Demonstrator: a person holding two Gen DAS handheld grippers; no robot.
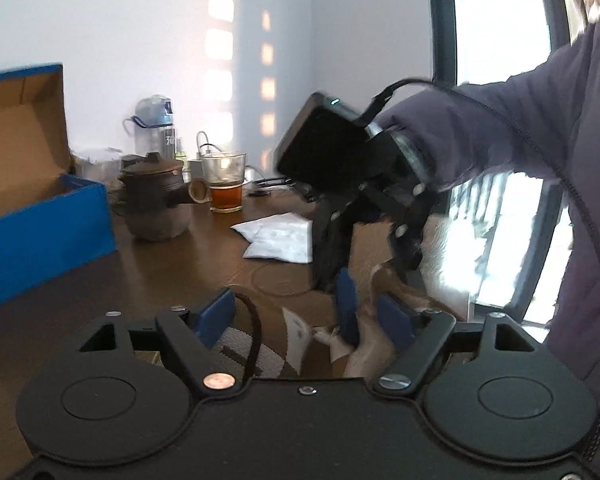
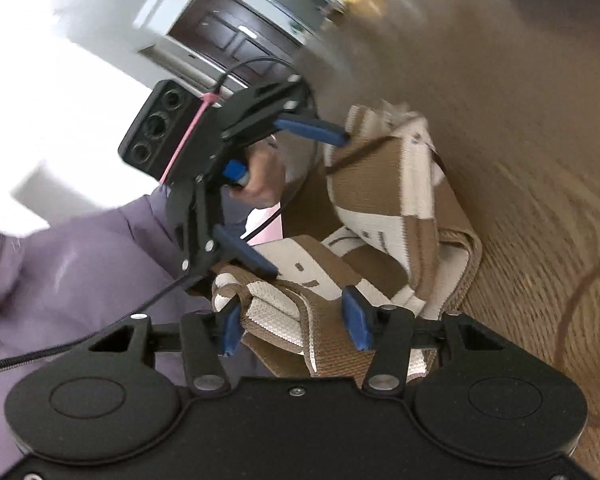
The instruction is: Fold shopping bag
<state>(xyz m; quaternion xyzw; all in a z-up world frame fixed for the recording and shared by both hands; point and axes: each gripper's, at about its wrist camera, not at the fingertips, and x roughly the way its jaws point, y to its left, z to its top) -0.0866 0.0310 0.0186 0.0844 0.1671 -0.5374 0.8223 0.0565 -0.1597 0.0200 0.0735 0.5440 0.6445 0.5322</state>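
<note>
I see the brown-and-cream woven shopping bag (image 2: 384, 216) bunched above the wooden surface (image 2: 540, 160), between my two tools. My right gripper (image 2: 296, 322) has its blue fingers (image 2: 354, 316) clamped on a folded thickness of the bag. My left gripper (image 2: 308, 196) stands apart, fingers spread, one tip touching the fabric's upper edge, gripping nothing. A clay teapot (image 1: 154, 196) and a glass of tea (image 1: 225, 182) sit beyond.

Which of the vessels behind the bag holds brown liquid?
The clear glass cup beside the dark clay teapot: brown tea fills its bottom part. The teapot is opaque and lidded, and the water bottle behind them shows no brown liquid.
</note>
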